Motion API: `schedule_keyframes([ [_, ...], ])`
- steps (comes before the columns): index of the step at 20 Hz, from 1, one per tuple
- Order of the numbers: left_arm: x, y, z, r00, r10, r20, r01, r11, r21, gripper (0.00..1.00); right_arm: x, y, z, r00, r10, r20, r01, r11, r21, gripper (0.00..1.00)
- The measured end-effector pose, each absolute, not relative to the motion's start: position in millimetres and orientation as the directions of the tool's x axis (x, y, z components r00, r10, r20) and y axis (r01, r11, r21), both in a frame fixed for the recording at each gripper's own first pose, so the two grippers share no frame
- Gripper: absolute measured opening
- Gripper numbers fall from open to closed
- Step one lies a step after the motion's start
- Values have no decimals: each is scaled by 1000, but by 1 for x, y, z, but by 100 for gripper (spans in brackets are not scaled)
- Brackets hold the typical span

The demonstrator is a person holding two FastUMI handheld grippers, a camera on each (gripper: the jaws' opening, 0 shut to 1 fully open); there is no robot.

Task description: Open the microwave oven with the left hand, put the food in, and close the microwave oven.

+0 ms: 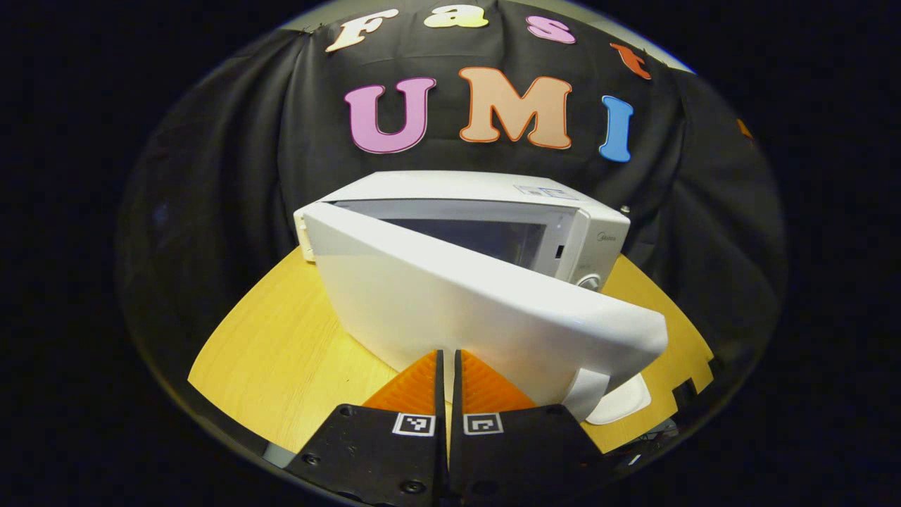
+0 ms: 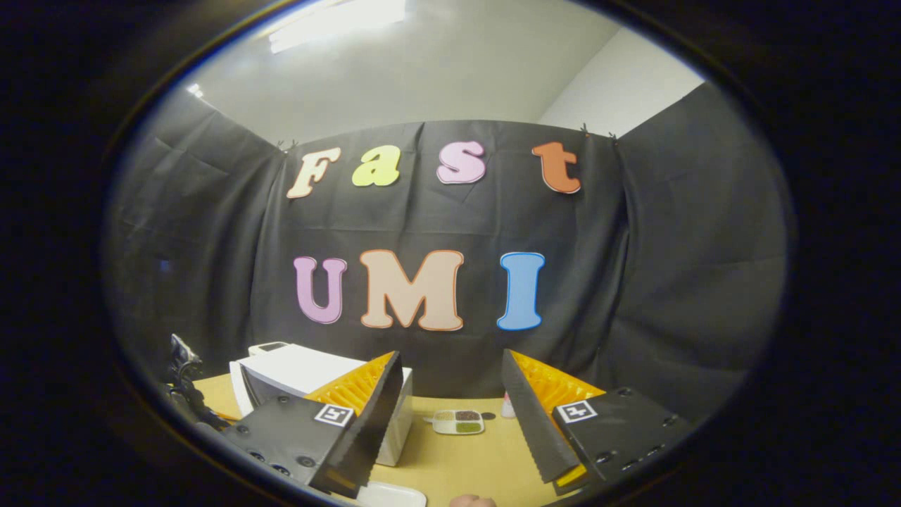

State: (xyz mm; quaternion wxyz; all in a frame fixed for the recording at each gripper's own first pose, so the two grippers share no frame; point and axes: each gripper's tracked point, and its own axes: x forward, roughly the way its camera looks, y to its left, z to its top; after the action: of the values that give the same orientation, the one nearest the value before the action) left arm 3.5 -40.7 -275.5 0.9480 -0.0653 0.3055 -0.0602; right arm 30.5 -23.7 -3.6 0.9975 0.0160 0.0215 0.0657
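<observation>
Microwave oven (image 1: 493,232) is positioned on the tabletop (image 1: 281,352), door (image 1: 486,310) partly swung out. Left tool (image 1: 448,366) is clenched against the door face. Right tool (image 2: 450,415) is held spread, empty.

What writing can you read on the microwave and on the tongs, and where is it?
Microwave front, small mark: too blurred to read.
Microwave top, sticker: too small to read.
Left tongs and right tongs: square coded markers, no words.
</observation>
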Motion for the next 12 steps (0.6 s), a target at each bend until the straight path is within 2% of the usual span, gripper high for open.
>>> schedule_keyframes([
  [1, 10, -48, -273, 806, -167, -568, 93, 983, -158, 1, 29, -27, -3, 991, 126, -42, -124, 992, 35, 89],
  [2, 17, -55, -273, 806, -180, -564, 112, 982, -153, 1, 29, -31, -3, 992, 119, -43, -118, 993, 31, 84],
  [11, 72, -111, -267, 794, -266, -547, 237, 963, -125, 1, 18, -69, -1, 998, 44, -33, -45, 999, -10, 84],
  [12, 76, -114, -268, 792, -268, -548, 243, 963, -121, 1, 18, -73, -1, 999, 35, -32, -36, 999, -12, 89],
])
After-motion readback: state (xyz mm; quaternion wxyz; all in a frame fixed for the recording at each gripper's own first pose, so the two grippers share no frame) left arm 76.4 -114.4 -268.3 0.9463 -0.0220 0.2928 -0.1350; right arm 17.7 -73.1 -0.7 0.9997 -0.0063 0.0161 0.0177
